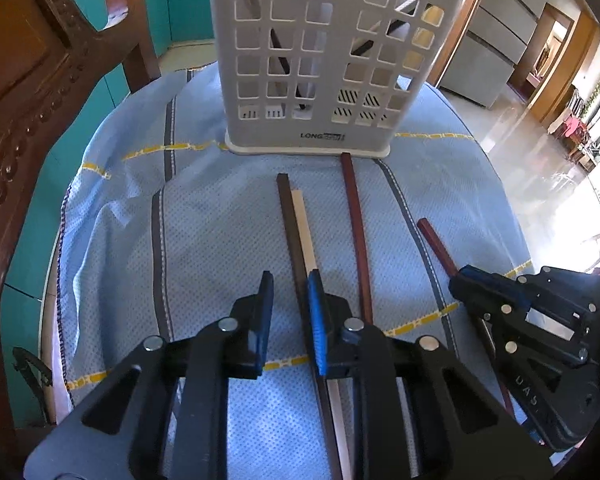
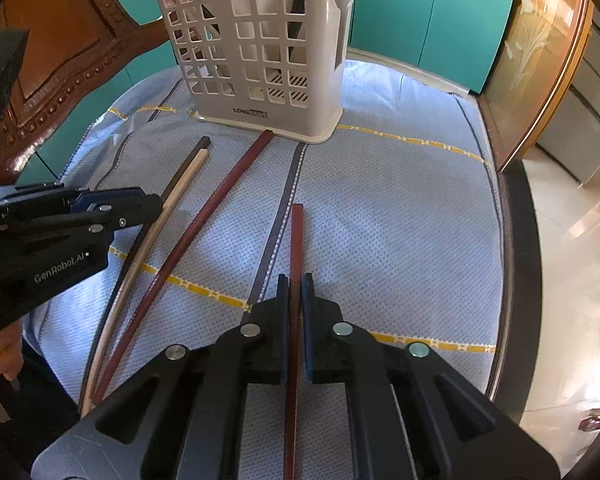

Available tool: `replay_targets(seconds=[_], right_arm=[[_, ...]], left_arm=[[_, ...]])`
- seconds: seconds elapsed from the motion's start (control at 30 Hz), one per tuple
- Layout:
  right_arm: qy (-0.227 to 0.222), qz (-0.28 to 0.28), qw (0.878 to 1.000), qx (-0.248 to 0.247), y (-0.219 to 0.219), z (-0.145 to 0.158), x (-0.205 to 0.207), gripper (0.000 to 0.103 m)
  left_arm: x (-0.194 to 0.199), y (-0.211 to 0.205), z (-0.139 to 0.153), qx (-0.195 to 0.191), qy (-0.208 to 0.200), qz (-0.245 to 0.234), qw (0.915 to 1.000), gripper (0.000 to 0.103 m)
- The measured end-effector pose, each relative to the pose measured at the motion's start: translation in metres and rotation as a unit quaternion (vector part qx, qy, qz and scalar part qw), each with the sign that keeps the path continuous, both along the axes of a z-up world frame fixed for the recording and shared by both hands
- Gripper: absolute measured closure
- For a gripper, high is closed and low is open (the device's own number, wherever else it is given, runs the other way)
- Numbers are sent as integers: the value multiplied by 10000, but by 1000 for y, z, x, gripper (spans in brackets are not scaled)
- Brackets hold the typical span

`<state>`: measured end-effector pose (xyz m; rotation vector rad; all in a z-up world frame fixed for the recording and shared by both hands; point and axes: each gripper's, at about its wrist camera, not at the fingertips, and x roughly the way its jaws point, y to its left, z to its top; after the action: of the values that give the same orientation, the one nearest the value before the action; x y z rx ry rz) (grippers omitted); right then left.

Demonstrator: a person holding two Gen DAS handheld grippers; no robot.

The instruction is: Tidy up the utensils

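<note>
A white slotted utensil holder point(image 1: 320, 60) stands upright at the far side of the blue cloth; it also shows in the right wrist view point(image 2: 260, 48), with dark sticks inside. A dark brown chopstick point(image 1: 290, 216) and a cream chopstick point(image 1: 306, 228) lie side by side; a red-brown chopstick point(image 1: 356, 220) lies right of them. My left gripper point(image 1: 290, 292) is open above the cloth, its right finger over the dark and cream pair. My right gripper point(image 2: 296, 292) is shut on a second red-brown chopstick point(image 2: 297, 240), which points toward the holder.
A blue cloth point(image 2: 400, 220) with grey and yellow stripes covers the round table. A carved wooden chair back point(image 1: 40, 80) stands at the left. Teal cabinets point(image 2: 432, 12) are behind, and a shiny floor point(image 1: 540, 152) lies beyond the table's right edge.
</note>
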<state>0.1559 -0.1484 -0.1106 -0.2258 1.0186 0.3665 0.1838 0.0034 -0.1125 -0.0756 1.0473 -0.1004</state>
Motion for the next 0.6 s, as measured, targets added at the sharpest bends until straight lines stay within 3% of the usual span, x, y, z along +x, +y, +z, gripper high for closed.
replay_targets(seconds=[0.23, 0.3, 0.43, 0.6], right_arm=[[-56, -25, 10000, -53, 1, -1, 1, 94], [-64, -28, 10000, -49, 1, -1, 2, 94], [-61, -26, 10000, -47, 2, -1, 2, 95], [-57, -34, 10000, -47, 2, -1, 1, 94]], left_arm=[[9, -4, -7, -234, 69, 18, 9997, 80], [10, -10, -7, 25, -24, -34, 10000, 81], [9, -15, -10, 69, -48, -52, 10000, 89], [2, -12, 2, -142, -303, 39, 9994, 90]])
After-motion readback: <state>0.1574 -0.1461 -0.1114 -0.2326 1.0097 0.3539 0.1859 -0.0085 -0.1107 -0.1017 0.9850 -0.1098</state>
